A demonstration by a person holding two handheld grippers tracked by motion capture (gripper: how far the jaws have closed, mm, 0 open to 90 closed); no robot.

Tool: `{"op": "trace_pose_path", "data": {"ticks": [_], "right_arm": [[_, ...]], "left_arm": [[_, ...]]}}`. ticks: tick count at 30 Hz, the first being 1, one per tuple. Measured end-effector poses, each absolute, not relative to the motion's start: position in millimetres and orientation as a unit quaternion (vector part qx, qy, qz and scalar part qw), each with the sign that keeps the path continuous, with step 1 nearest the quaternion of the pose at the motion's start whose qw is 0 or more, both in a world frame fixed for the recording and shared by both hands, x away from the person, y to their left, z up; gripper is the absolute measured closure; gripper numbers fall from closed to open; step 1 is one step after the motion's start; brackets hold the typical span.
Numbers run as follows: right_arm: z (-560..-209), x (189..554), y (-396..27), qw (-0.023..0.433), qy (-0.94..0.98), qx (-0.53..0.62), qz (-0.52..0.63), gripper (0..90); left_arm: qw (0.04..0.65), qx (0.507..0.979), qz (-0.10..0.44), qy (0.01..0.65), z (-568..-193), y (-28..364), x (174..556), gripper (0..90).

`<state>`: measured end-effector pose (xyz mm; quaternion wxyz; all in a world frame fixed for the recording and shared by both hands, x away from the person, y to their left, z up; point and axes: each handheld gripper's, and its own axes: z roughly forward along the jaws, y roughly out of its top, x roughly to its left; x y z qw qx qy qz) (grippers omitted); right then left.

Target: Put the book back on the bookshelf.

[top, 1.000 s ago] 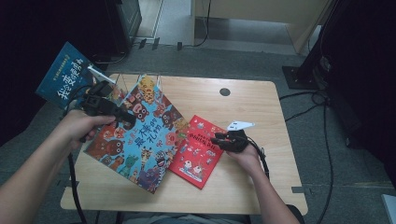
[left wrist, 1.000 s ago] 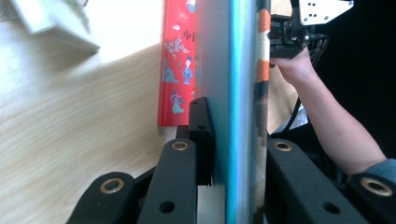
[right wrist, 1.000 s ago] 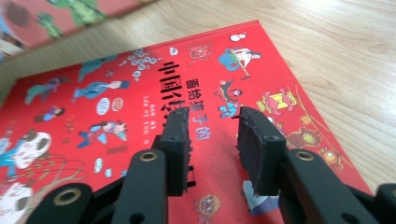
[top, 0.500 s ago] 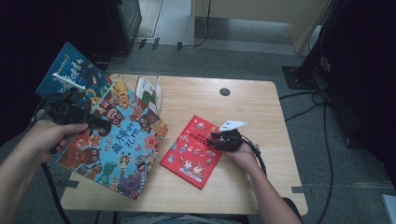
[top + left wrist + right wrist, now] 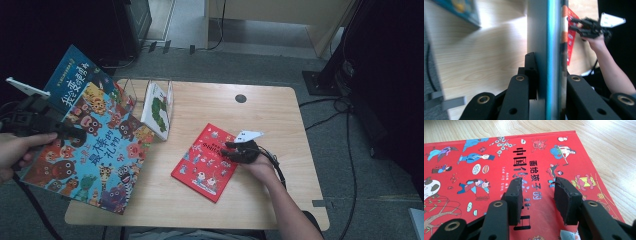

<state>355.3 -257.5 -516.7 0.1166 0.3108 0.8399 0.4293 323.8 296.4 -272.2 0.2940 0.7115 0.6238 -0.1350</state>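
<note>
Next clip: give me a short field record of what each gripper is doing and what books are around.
left gripper: shut on the big colourful book, held at the table's left edge
right gripper: open, fingers over the red book, nothing between them
red book: flat on the table
blue book: behind the big colourful book
clear stand: holds a white book

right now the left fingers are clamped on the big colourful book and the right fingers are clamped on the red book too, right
Partly. The left gripper is clamped on the big colourful book, but the right gripper is open: the right gripper view shows its fingers apart above the red book lying flat on the table.
</note>
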Motion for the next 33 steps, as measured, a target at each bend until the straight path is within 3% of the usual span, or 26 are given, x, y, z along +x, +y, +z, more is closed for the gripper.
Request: {"op": "trace_pose_path", "data": {"ticks": [15,33], "right_arm": [[-517,356,-256,0.118,0.838,0.312,0.433,58.3],[-518,355,-257,0.120,0.836,0.309,0.436,57.7]], "left_arm": [[0.307,0.668,-0.082,0.672,-226,351,335,81.0],[0.292,0.644,-0.042,0.706,-212,353,401,81.7]]}}
